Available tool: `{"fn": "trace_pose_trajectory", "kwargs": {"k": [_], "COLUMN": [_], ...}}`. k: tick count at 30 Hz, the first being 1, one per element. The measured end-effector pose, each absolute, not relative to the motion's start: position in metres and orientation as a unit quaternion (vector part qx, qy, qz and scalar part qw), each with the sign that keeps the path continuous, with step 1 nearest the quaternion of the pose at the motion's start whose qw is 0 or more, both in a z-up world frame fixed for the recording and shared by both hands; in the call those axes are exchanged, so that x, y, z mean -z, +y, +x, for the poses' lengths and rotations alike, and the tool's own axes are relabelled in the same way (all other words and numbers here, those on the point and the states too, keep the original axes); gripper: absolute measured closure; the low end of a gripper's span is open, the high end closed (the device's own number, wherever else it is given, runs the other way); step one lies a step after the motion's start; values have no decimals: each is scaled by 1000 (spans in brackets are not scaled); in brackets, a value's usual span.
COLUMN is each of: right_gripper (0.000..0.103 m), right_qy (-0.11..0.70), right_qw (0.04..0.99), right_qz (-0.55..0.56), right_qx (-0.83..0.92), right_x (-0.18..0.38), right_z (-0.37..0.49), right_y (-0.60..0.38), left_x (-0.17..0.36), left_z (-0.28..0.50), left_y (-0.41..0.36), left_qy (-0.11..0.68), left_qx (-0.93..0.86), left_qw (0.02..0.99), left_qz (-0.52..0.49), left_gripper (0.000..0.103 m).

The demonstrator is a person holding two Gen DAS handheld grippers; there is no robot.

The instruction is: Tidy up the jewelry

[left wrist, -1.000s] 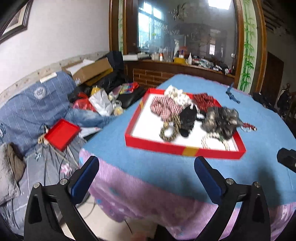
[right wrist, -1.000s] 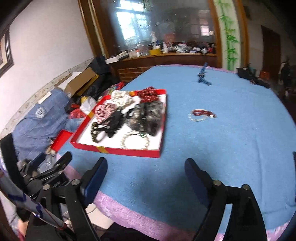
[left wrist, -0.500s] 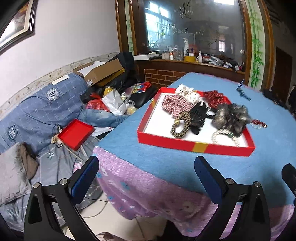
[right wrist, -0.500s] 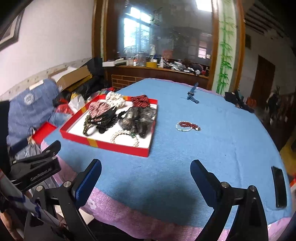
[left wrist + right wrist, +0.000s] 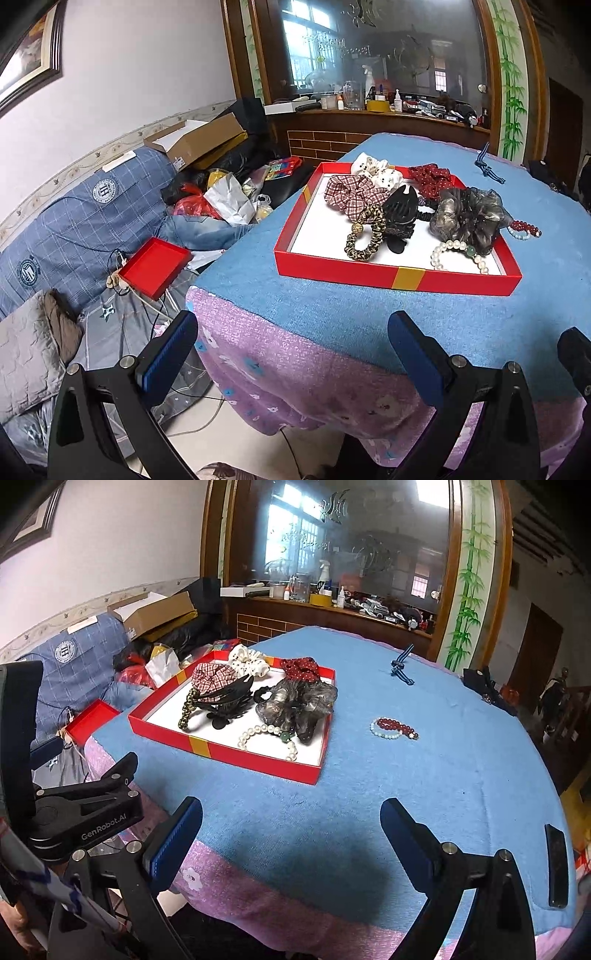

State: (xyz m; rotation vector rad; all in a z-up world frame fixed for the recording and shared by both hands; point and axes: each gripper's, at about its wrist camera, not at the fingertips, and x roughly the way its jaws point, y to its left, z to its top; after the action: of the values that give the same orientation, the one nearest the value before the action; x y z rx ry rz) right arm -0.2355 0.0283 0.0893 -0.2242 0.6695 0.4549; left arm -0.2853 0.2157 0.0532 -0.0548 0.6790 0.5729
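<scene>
A red tray (image 5: 369, 272) (image 5: 236, 757) with a white floor sits on the blue table cloth. It holds several scrunchies, a black hair claw (image 5: 400, 210) (image 5: 225, 698) and a pearl bracelet (image 5: 458, 251) (image 5: 266, 734). A red and white bead bracelet (image 5: 393, 729) (image 5: 524, 229) lies on the cloth right of the tray. A blue striped cord (image 5: 400, 664) (image 5: 487, 166) lies farther back. My left gripper (image 5: 295, 354) is open and empty, low off the table's near-left corner. My right gripper (image 5: 291, 842) is open and empty above the table's near edge.
A black phone (image 5: 556, 867) lies near the table's right edge. Left of the table is a sofa (image 5: 74, 221) with bags, a cardboard box (image 5: 199, 136) and a small red lid (image 5: 155, 266). A wooden counter (image 5: 332, 616) with bottles stands behind the table.
Both grippers have drawn back from the table and the tray looks farther away. The left gripper has dropped lower, showing more of the cloth's purple side. Both stay open.
</scene>
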Motion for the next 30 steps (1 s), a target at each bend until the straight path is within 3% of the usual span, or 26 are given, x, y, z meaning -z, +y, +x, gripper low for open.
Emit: {"fn": "trace_pose_trajectory", "kwargs": {"k": [30], "right_gripper": [4], "right_qy": [338], "right_qw": [908], "right_qz": [-109], "right_qx": [-222], "right_x": [-84], "right_z": [-235], "right_y": [30], "left_x": [-47], "left_z": [-282], "left_y": [216], "left_qy": [339], "left_qx": [-279], "left_qw": [898], "left_qz": [-26], "left_gripper": [1]}}
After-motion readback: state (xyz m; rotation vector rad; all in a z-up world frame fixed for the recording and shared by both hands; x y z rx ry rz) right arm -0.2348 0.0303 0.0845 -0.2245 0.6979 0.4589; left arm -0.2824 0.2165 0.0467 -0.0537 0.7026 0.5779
